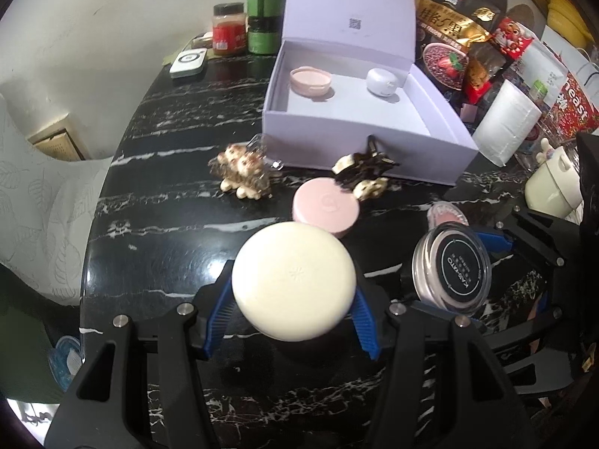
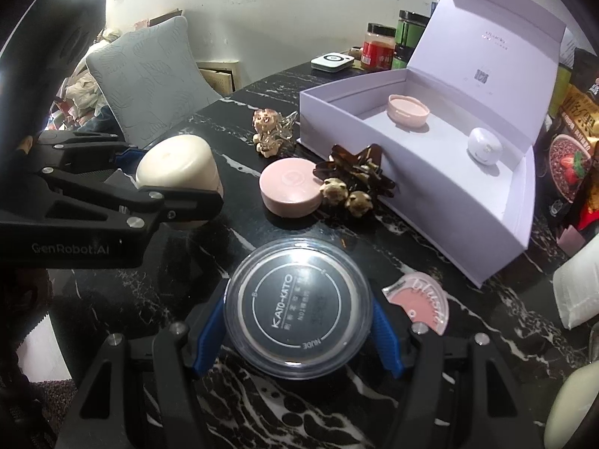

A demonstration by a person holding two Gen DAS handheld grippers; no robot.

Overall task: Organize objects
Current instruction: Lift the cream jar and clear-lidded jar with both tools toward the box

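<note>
Cream jar (image 1: 293,280): we see a round jar with a cream lid, held up off the table.
Clear jar (image 2: 298,314): round, see-through, with a black KATO-KATO label on top.
Pink case (image 2: 291,182): round and flat, lying closed on the black table near the box.
Purple box (image 2: 430,187): open, its lid standing up.
Pink dish (image 2: 408,111): inside the box.
White pod (image 2: 484,146): inside the box too.

Both cameras sit just behind their fingers, looking steeply down and forward across the black marble surface (image 1: 157,172), close above it. The right view looks from beside the left. Both share the open lilac box (image 1: 359,149) (image 2: 430,194), pink compact (image 1: 325,205) (image 2: 290,187) and far jars (image 1: 228,28) (image 2: 378,46).
</note>
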